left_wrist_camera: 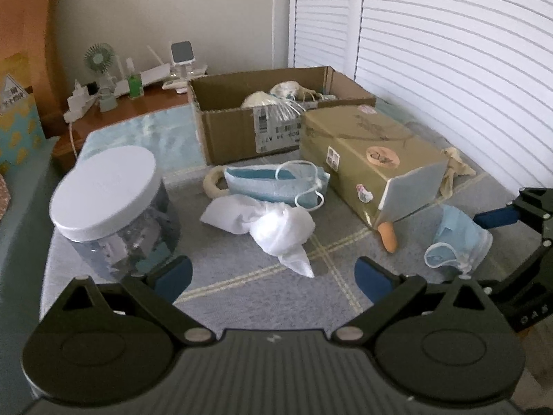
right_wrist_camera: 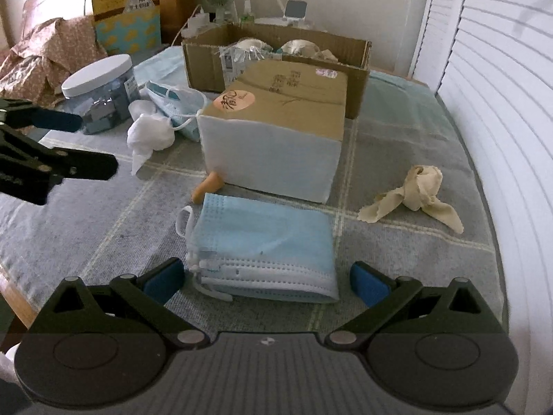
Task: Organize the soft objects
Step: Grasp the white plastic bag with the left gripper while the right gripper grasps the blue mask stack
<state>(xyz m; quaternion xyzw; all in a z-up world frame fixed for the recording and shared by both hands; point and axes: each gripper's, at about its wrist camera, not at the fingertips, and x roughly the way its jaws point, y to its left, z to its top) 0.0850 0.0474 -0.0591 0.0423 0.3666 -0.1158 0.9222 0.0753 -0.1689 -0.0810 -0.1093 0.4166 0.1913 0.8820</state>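
Checked cloth [right_wrist_camera: 380,159]: right fingers [right_wrist_camera: 368,282] spread, straddling masks [right_wrist_camera: 266,242].

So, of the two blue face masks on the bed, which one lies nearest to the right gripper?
The folded blue mask just ahead of the open right gripper, in front of the closed box. The other mask lies far off, beside the jar.

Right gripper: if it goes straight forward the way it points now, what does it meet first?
Most likely the stack of blue face masks, lying just ahead between the open fingers of the right gripper. Behind it stands the tan box. Depth is hard to judge.
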